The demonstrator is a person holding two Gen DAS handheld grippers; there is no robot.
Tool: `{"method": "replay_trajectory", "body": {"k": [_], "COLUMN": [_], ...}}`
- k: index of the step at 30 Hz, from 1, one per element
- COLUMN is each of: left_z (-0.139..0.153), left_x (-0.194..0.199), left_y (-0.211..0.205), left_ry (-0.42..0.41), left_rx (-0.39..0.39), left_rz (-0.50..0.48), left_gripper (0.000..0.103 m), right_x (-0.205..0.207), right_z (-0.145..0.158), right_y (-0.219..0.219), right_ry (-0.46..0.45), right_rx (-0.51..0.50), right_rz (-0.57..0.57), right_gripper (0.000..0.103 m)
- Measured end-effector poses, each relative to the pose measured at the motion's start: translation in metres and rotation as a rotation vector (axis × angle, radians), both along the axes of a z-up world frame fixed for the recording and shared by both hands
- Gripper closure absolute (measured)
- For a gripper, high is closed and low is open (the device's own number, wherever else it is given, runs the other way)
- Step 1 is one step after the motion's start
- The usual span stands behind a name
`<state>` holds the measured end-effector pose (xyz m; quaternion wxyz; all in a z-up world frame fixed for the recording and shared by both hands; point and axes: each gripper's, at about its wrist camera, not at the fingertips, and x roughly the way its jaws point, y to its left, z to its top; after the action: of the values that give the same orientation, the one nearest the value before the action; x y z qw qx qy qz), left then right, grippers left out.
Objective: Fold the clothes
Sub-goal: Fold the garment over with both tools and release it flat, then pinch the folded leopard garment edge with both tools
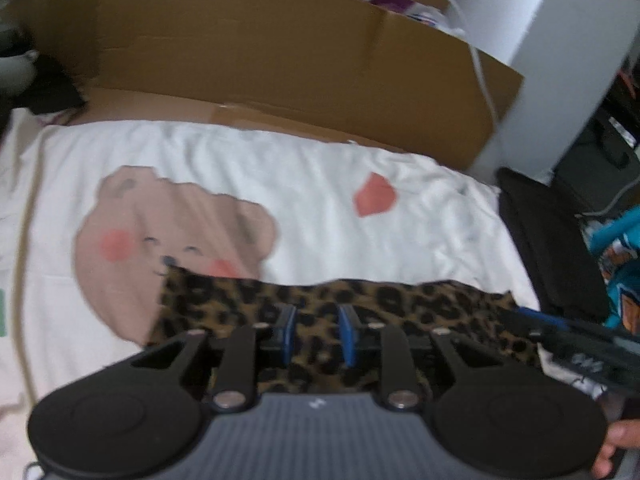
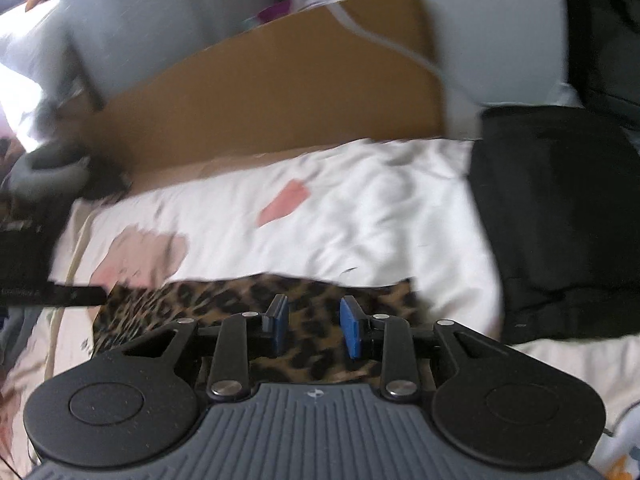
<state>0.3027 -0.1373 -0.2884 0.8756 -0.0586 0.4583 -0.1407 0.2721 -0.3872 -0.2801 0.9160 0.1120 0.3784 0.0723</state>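
The leopard cloth (image 1: 340, 308) lay flat on the near part of a white sheet (image 1: 248, 168), its far edge roughly straight and its surface spread under both grippers. In the left wrist view, its left corner overlapped the chin of a bear print (image 1: 160, 224) on the sheet. A red patch (image 1: 374, 196) on the sheet sat beyond the cloth, well apart from it.

The left gripper (image 1: 316, 330) hovered over the middle of the cloth with its 2 blue pads (image 1: 347, 334) parted; leopard pattern showed in the gap, and no fabric was pinched between them. The right gripper (image 2: 314, 328) stood likewise over the cloth, pads (image 2: 350, 330) parted with nothing between them. Whether either gripper touched the cloth cannot be told.

In the left wrist view, the other gripper entered from the right edge, low over the right end of the cloth. A black garment (image 2: 560, 220) lay on the sheet just right of the cloth. A cardboard box (image 1: 260, 60) stood along the far edge of the sheet. Both views were motion-blurred.
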Motion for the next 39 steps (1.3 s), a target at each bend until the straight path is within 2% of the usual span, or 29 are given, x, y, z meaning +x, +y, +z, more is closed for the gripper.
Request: {"method": "replay_trajectory", "body": {"k": [3,8,11,16,20,24,27,32,39], "left_z": [-0.008,-0.026,-0.038,-0.042,-0.036,-0.021,-0.020,-0.034,-0.043], "left_x": [0.000,0.010,0.018,0.023,0.021,0.010,0.005,0.006,0.008], "left_y": [-0.016,-0.029,-0.027,-0.026,-0.028,-0.028,-0.028,-0.030,-0.027], "left_ry": [0.015,0.061,0.073,0.085,0.080,0.017,0.018,0.061,0.065], "left_rx": [-0.007,-0.025,-0.024,-0.021,0.002,0.017,0.006,0.025,0.019], "left_rz": [-0.024,-0.031,-0.008,0.000,-0.011,0.000,-0.009,-0.009,-0.009], "left_gripper": [0.079,0.079,0.085,0.086,0.086,0.068,0.068,0.066,0.065], "right_x": [0.008,0.023,0.031,0.038,0.037,0.025,0.020,0.020,0.019], "right_z": [-0.002,-0.010,-0.021,-0.031,-0.027,-0.011,-0.004,-0.014,-0.032], "right_y": [0.020,0.036,0.043,0.048,0.050,0.051,0.054,0.060,0.069], "right_ry": [0.002,0.020,0.037,0.050,0.053,-0.036,-0.074,-0.038,-0.002], "right_rx": [-0.028,-0.026,-0.024,-0.054,-0.060,-0.044,-0.060,-0.067,-0.119], "right_rz": [0.044,0.050,0.060,0.081,0.075,0.091,0.087,0.100,0.125], "right_gripper": [0.073,0.073,0.073,0.072,0.071,0.071,0.071,0.069,0.067]}}
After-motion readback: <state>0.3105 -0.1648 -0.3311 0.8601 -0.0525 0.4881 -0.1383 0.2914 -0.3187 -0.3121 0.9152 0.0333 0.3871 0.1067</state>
